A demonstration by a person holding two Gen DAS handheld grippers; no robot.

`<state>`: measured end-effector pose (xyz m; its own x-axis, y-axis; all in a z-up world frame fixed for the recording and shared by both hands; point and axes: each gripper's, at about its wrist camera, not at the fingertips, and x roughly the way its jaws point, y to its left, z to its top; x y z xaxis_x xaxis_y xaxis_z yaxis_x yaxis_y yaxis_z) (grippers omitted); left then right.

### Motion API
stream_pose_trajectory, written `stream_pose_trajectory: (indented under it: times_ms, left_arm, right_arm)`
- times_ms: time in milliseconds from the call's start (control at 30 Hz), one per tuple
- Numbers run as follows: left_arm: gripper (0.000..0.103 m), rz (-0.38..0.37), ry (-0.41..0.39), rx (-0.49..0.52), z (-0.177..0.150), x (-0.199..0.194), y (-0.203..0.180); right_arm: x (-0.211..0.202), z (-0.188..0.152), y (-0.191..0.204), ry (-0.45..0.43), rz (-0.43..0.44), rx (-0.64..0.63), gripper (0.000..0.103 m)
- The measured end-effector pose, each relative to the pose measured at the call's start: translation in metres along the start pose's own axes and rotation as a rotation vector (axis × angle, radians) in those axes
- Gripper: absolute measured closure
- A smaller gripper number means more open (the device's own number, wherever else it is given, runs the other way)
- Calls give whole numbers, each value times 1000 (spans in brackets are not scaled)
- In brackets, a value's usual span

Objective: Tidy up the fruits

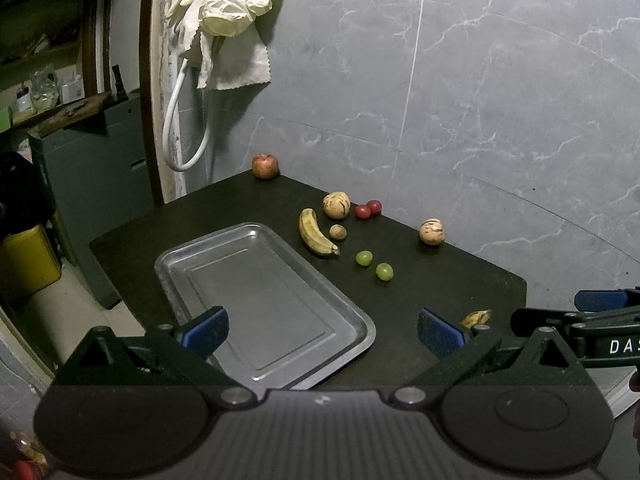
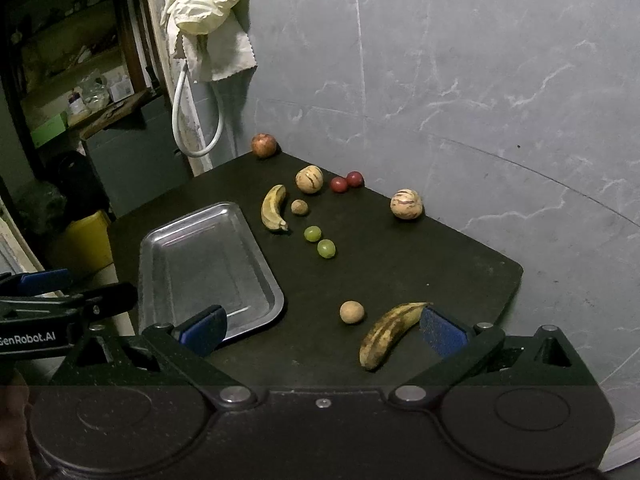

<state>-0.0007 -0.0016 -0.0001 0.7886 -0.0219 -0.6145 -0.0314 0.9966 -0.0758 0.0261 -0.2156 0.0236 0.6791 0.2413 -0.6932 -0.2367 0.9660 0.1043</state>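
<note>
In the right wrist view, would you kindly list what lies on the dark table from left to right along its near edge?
Silver metal tray → small round tan fruit → spotted yellow banana.

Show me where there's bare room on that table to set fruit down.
The metal tray holds nothing, the largest open patch. The dark table is bare between the green grapes, the striped fruit and the near banana. The far edge is crowded: far banana, red grapes.
</note>
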Motion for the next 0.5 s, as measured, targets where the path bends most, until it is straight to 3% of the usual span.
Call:
stream_pose_trajectory:
  times_ms: [500]
  left_arm:
    - [0, -1, -2, -1, -1, 0, 1]
  right_arm:
    - [0, 0, 1, 0, 1, -3, 0]
